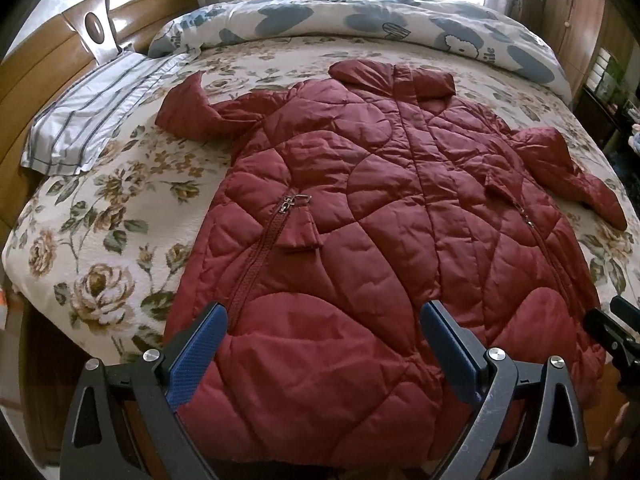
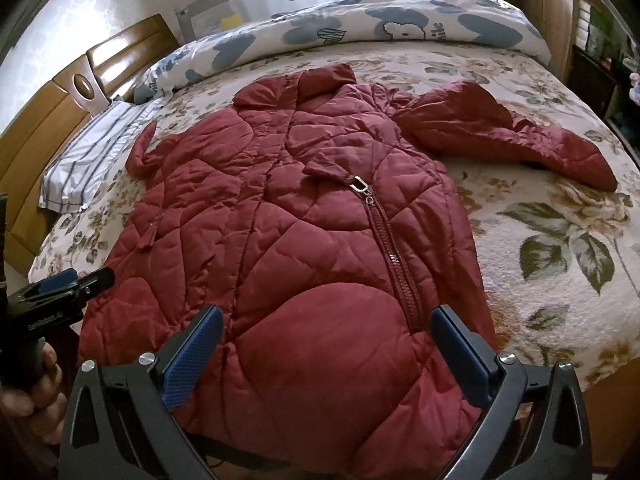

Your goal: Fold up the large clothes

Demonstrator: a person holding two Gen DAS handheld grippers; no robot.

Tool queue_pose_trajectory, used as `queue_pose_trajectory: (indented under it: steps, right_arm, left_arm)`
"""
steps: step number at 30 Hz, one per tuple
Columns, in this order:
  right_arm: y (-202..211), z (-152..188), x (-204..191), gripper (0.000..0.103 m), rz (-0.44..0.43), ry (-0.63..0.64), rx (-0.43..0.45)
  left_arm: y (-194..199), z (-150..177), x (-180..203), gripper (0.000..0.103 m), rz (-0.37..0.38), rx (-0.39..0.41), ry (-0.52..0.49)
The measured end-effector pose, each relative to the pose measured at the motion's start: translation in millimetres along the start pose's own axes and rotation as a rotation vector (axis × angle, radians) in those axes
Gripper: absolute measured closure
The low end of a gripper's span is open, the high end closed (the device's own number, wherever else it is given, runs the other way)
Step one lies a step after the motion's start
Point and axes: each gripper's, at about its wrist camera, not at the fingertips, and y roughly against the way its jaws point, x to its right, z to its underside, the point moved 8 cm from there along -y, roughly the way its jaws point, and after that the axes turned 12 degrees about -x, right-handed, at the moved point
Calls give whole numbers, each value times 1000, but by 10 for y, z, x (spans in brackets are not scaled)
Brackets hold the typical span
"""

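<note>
A dark red quilted coat (image 1: 360, 216) lies spread front up on the flowered bed, collar far, hem near; it also shows in the right wrist view (image 2: 304, 240). Its left sleeve (image 1: 188, 112) and right sleeve (image 2: 504, 128) stick out to the sides. My left gripper (image 1: 324, 320) is open and empty, hovering over the hem's left part. My right gripper (image 2: 326, 322) is open and empty over the hem's right part, by a pocket zipper (image 2: 392, 248). The left gripper also shows at the left of the right wrist view (image 2: 60, 288).
The flowered bedspread (image 1: 100, 240) covers the bed. A striped pillow (image 1: 92, 120) lies at the far left by the wooden headboard (image 1: 40, 80). A rolled blue-and-white duvet (image 1: 360, 20) lies along the far side. A wardrobe (image 1: 580, 32) stands at the far right.
</note>
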Motion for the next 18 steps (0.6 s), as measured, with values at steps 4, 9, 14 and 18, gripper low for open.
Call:
queue_pose_trajectory:
  steps: [4, 9, 14, 18]
  right_arm:
    - [-5, -15, 15, 0, -12, -6, 3]
    - [20, -78, 97, 0, -22, -25, 23]
    - [56, -191, 311, 0, -45, -66, 50]
    - [56, -341, 656, 0, -45, -124, 83]
  left_arm:
    - [4, -47, 7, 6, 25, 43, 1]
    - [-58, -103, -19, 6, 59, 23, 15]
    - [-114, -195, -47, 6, 49, 30, 10]
    - [-163, -259, 3, 6, 88, 26, 13]
